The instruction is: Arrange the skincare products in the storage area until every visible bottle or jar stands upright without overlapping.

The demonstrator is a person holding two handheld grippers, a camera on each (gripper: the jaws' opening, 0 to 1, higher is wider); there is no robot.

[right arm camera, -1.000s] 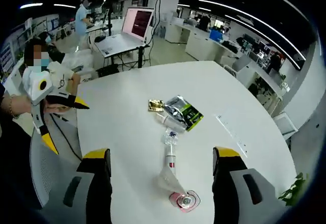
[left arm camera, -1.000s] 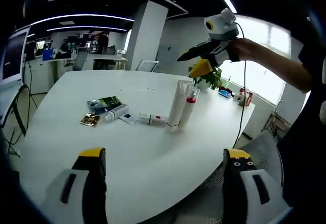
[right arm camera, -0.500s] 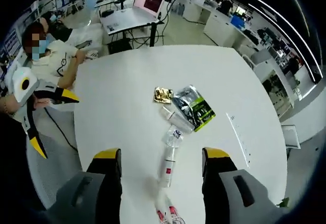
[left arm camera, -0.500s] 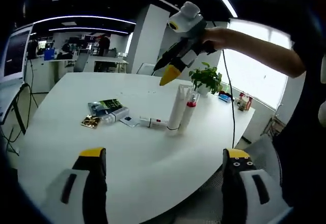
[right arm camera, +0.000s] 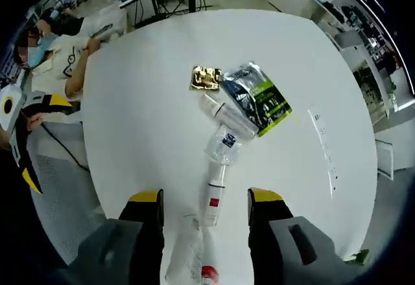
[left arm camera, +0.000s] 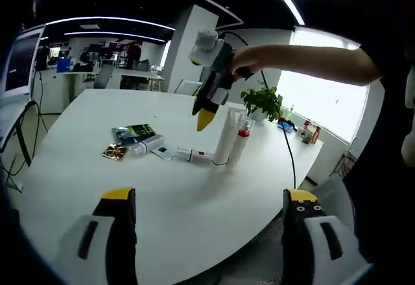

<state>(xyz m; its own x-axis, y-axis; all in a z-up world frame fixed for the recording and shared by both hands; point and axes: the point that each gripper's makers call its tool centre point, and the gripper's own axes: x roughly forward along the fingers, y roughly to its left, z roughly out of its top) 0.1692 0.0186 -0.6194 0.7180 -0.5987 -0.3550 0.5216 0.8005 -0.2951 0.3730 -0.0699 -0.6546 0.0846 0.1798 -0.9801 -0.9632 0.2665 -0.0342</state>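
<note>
Two white tubes (left arm camera: 227,136) (left arm camera: 240,140) stand upright side by side on the white table (left arm camera: 71,129). A small white tube (left arm camera: 194,153) with a red mark lies flat to their left, then a clear sachet (left arm camera: 162,149) and a longer lying tube (left arm camera: 146,144). My right gripper (left arm camera: 204,120) hangs above the small tube, tips pointing down. In the right gripper view it (right arm camera: 205,197) is open, straddling the small tube (right arm camera: 213,201) from above, with the upright tubes' (right arm camera: 185,259) tops at the bottom. My left gripper (left arm camera: 207,230) is open over the table's near edge with nothing between its jaws.
A green-black pouch (right arm camera: 257,101) and a gold packet (right arm camera: 206,78) lie beyond the lying tube (right arm camera: 220,111) and the sachet (right arm camera: 224,146). A potted plant (left arm camera: 262,100) stands behind the upright tubes. My left gripper (right arm camera: 40,139) shows past the table edge, near a seated person (right arm camera: 61,52).
My right gripper has swung left and down over the upright tubes to the small lying tube, its jaws a little narrower. The left gripper has held still.
</note>
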